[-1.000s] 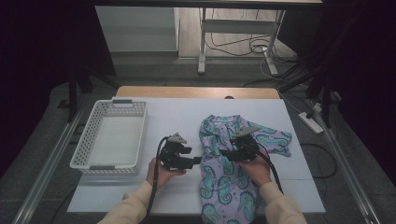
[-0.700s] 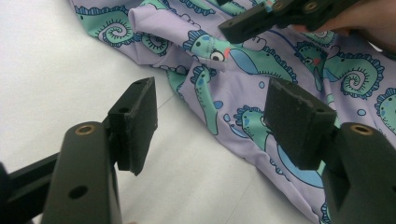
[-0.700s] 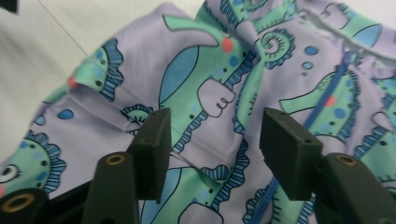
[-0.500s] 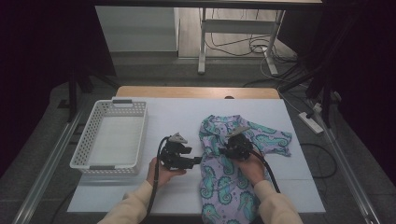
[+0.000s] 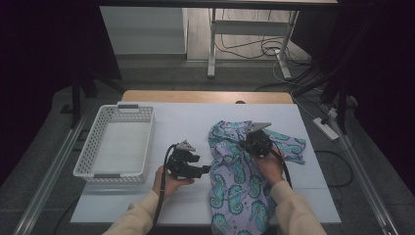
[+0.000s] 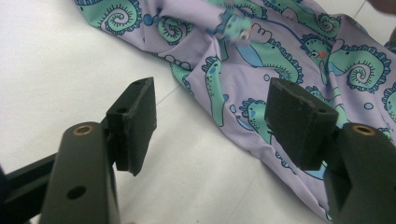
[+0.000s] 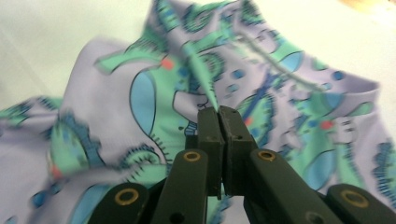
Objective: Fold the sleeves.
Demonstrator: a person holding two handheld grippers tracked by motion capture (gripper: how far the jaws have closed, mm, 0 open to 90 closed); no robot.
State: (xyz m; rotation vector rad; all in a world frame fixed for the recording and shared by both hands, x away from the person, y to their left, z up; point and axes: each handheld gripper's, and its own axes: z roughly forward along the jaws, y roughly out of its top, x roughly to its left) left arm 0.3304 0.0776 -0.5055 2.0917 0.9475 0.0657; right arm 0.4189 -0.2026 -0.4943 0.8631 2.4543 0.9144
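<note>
Cloth [image 5: 240,181] pinched – R gripper [image 7: 218,116], L gripper [image 6: 212,126] open

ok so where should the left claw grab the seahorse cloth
Take the near left hem of the seahorse cloth, coming in low from the bare table side. That edge lies flat and free just ahead of the open left claw, while the right claw pinches a fold farther up.

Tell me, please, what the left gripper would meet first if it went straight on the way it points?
Probably the near edge of the seahorse-print cloth; the open left gripper has bare table before it.
</note>
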